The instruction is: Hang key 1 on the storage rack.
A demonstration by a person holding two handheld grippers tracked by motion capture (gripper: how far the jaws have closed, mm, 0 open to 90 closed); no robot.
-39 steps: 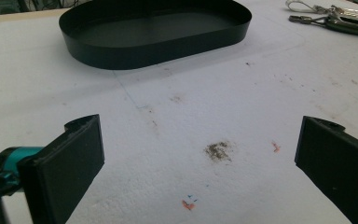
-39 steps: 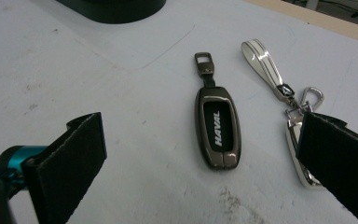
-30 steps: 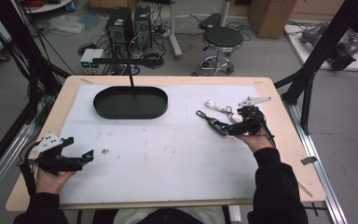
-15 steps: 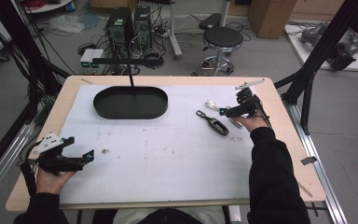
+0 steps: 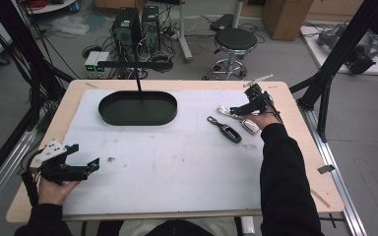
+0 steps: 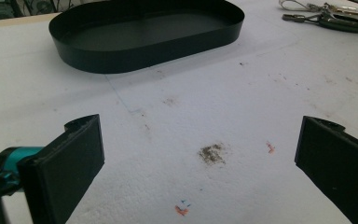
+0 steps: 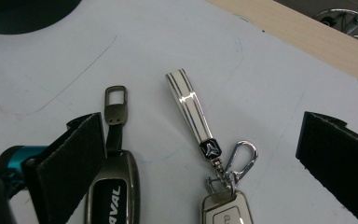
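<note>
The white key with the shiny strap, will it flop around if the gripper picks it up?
Probably. The white key fob hangs its strap and carabiner clip from small rings, so those would likely dangle and swing. Its glossy shell looks slippery between flat jaws. It seems light.

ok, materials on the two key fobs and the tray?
Dark fob: gunmetal-looking metal shell, satin sheen, glossy black inset. Light fob: polished silvery casing, probably metal; its strap mirrors light like chrome, possibly over leather. Tray: thin matte black wall, sheet metal or plastic, can't tell.

A black stool (image 5: 234, 40) and 2 computer towers (image 5: 137, 22) stand on the floor beyond the table (image 5: 302, 162).
</note>
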